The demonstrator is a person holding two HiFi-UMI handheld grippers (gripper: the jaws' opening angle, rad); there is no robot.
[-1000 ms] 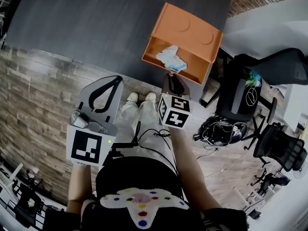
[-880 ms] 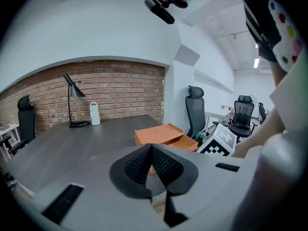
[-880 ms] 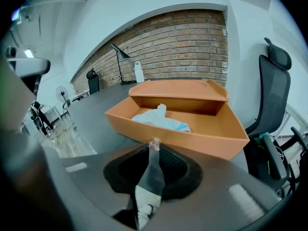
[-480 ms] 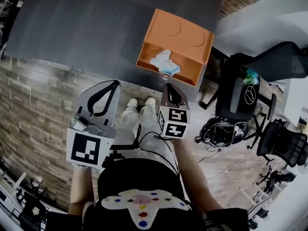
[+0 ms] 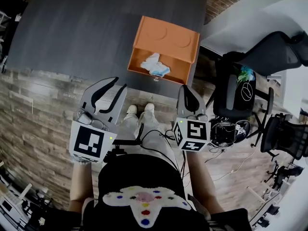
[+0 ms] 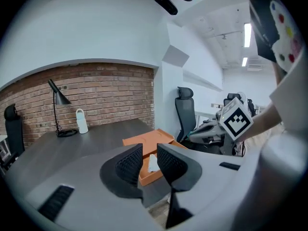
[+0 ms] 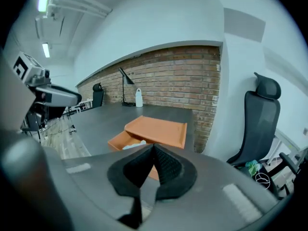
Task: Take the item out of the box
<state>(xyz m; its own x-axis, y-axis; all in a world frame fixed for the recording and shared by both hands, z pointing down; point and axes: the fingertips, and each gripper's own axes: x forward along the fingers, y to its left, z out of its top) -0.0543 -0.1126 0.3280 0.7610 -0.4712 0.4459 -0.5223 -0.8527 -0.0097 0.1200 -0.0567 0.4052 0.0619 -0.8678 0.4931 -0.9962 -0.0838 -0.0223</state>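
- The task is hardly begun: the item (image 5: 154, 65), a crumpled white and light-blue thing, lies in the open tray (image 5: 172, 74) of the orange box (image 5: 166, 36). The box stands on the table (image 5: 82, 28), near its front edge.
- Neither gripper touches the box or the item. Both hang in front of the table edge, over the floor (image 5: 38, 105), apart from the box.
- The left gripper (image 5: 120, 83) has its jaws released, with a clear gap. In the left gripper view the item shows far off through this gap, and nothing is held between them.
- The right gripper (image 5: 186, 87) has its jaws clenched together on nothing.
- What is left, as it seems, is the whole work: to reach the tray, grasp the item and lift it out. The right jaws would have to part first if that gripper does it.
- It is hard to make out what the item is, perhaps cloth or paper.
- No view shows how deep the tray is, or whether anything lies under the item.
- In the right gripper view the jaws cover most of the tray, and only a bit of the item shows.
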